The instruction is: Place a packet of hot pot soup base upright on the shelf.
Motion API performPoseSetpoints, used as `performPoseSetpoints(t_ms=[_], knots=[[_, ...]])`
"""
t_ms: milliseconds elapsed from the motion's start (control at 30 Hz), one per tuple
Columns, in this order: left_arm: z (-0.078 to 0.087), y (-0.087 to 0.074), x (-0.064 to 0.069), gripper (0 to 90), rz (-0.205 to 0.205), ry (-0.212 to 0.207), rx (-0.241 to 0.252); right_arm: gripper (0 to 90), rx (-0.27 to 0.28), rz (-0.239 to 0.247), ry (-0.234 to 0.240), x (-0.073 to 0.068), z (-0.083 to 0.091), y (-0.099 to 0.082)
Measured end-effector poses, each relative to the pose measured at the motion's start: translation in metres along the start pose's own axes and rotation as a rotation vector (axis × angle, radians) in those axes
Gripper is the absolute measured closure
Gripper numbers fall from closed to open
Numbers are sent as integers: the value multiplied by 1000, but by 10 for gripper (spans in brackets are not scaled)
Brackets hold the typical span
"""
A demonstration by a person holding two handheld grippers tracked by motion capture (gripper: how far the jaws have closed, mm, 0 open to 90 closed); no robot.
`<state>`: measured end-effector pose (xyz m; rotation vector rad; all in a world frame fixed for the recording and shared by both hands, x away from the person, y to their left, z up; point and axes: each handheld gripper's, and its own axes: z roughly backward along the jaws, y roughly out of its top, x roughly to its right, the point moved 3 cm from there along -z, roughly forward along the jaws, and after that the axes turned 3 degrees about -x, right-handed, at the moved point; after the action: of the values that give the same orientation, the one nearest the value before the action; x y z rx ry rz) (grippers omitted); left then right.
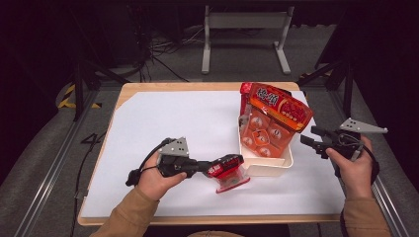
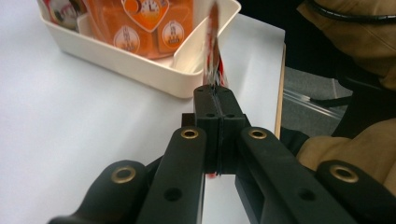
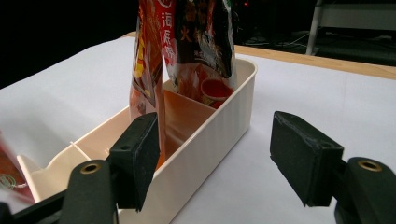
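**Snack packets being loaded into a divided bin, one packet in hand**

In the high view, a small red packet point(image 1: 227, 170) is being held by the left gripper point(image 1: 206, 167) low over the white sheet point(image 1: 163, 128), just beside the near end of the cream bin point(image 1: 289, 159). Two larger packets point(image 1: 276, 116) are already standing in the bin. The right gripper point(image 1: 310, 139) is being held apart from the bin, on its right.

In the left gripper view, the jaws are being pressed fully together on the packet's edge point(image 2: 214, 42), with the bin's near compartment point(image 2: 187, 58) lying empty just ahead.

In the right gripper view, the jaws are being kept wide apart, holding nothing; the bin wall point(image 3: 219, 126) is showing between them.

Judged from this, packing is partly done; the held packet remains to be placed.
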<state>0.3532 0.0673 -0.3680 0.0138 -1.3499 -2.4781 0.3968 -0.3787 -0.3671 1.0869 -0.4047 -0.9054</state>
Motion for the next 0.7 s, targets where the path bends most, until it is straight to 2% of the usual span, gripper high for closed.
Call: performPoseSetpoints(t_ms=[333,533,700], knots=[[22,15,-7,900,-42,50,16,337,-1,-1,2,1,0,-1],[31,27,-11,900,-78,57,15,336,0,-10,0,3,0,-2],[34,35,-16,900,-90,40,15,336,5,-19,10,5,-1,-3]])
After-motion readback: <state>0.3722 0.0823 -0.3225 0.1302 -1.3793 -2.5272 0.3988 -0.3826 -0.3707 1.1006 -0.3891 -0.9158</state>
